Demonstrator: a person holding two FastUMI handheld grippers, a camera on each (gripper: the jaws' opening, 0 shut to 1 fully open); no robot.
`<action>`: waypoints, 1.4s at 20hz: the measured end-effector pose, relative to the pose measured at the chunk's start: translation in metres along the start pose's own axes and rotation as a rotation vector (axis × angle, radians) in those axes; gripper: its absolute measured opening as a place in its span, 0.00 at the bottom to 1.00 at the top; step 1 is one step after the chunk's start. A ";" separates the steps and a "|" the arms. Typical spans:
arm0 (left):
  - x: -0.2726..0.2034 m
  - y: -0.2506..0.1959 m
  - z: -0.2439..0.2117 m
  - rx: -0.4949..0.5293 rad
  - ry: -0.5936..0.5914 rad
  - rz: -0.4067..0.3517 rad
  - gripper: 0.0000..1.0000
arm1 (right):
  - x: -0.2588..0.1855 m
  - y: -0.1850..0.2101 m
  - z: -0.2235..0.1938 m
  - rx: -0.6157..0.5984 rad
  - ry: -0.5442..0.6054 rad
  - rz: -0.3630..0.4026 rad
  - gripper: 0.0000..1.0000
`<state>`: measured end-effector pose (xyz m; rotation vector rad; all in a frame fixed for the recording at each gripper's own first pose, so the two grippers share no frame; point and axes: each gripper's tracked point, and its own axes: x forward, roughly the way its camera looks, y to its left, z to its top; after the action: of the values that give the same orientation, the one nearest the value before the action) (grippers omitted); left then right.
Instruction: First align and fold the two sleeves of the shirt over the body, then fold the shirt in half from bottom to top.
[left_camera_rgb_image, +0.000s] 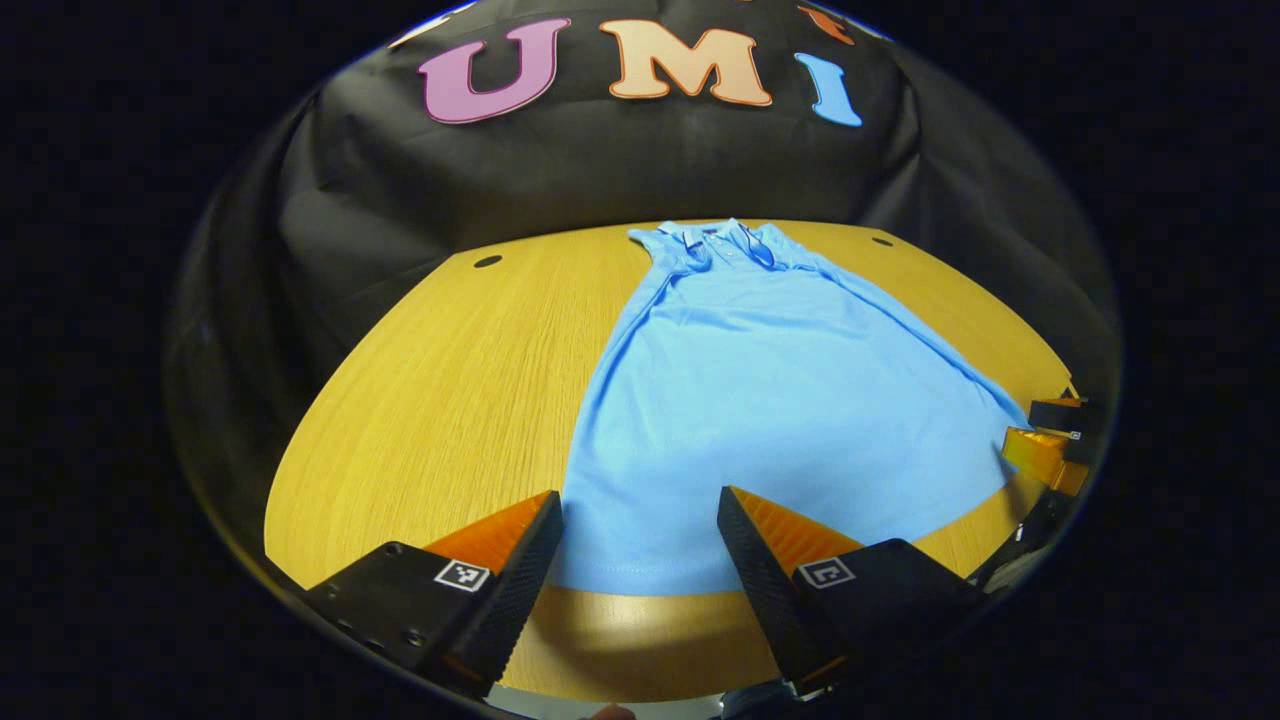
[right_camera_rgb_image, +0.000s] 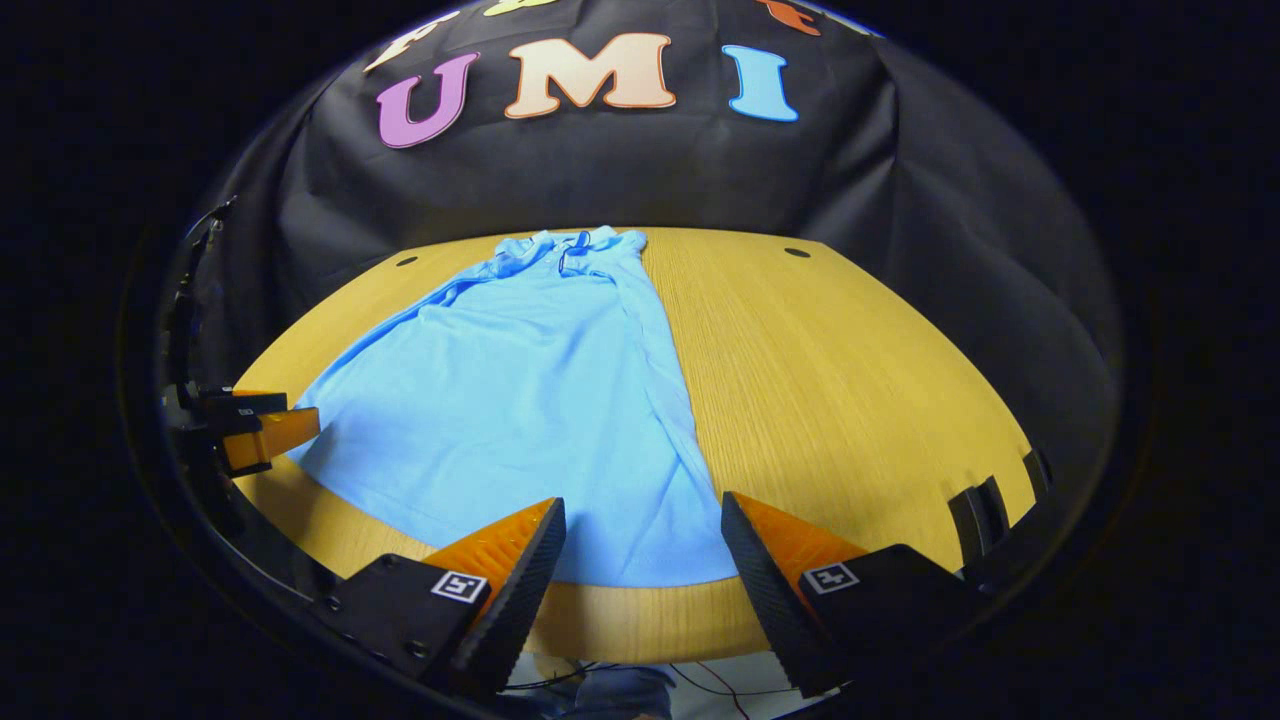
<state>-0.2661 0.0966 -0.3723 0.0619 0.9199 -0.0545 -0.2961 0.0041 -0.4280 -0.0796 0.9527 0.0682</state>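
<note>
Blue shirt (left_camera_rgb_image: 760, 400) lies flat on the wooden table (left_camera_rgb_image: 440, 400), collar at top centre. Left gripper (left_camera_rgb_image: 640, 510) and right gripper (right_camera_rgb_image: 643, 515) hover spread apart at its bottom hem, holding nothing.

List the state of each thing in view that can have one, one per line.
Light blue polo shirt: flat on the wooden table, collar far, sleeves folded in, bottom hem unfolded.
Left gripper: jaws open over the hem's left part.
Right gripper: jaws open over the hem's right part.
</note>
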 end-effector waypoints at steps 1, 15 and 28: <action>-0.001 -0.001 0.005 0.012 -0.021 -0.001 0.96 | 0.000 0.001 0.000 0.004 0.002 0.005 0.98; 0.002 -0.038 0.002 0.046 -0.016 -0.064 0.00 | 0.005 0.030 0.003 0.098 0.054 0.129 0.06; -0.006 -0.040 0.068 -0.132 -0.012 -0.118 0.00 | -0.004 0.038 0.094 0.037 -0.046 0.162 0.00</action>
<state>-0.2184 0.0520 -0.3277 -0.1152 0.9130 -0.1035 -0.2254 0.0508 -0.3718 0.0333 0.9131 0.2009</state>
